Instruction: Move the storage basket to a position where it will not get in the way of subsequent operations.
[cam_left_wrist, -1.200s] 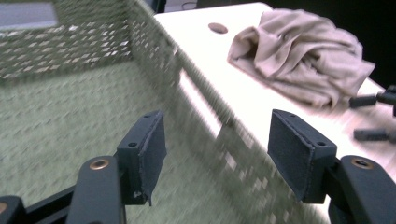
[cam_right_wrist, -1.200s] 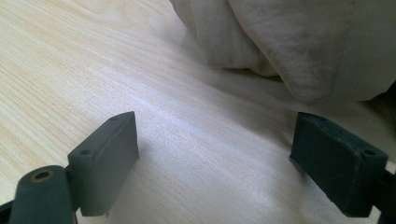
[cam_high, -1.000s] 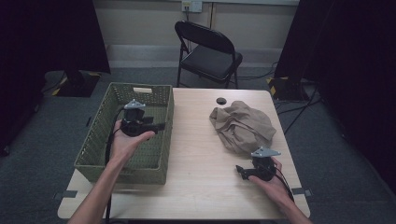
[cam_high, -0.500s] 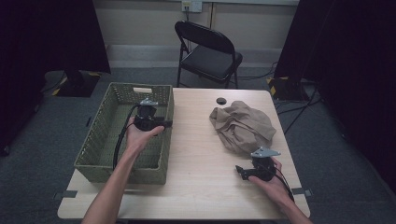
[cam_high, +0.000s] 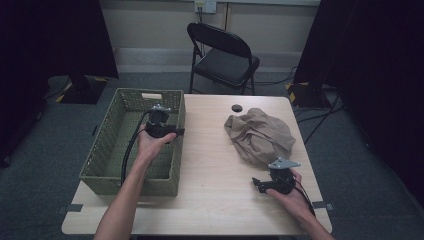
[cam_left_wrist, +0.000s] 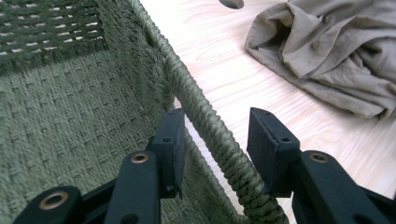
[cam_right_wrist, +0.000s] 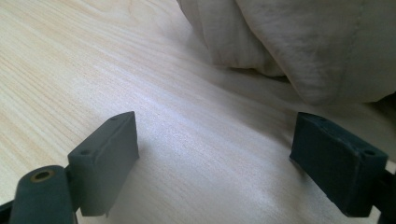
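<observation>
Fingers of the left gripper (cam_left_wrist: 212, 144) straddled the right rim of the green woven basket (cam_high: 112, 145), one inside, one outside; they had just been closing, and whether the pads pressed the rim could not be told. A second before, that gripper hung over the basket's middle; it had since shifted toward three o'clock and dropped to the rim. The left forearm reached up from six o'clock. The right gripper (cam_right_wrist: 215, 161) had stayed put at the desk's (cam_high: 210, 150) five o'clock, fingers spread wide and empty above the wood. A crumpled tan cloth (cam_high: 260, 135) lay just beyond it, and a black folding chair (cam_high: 222, 50) stood at twelve o'clock.
</observation>
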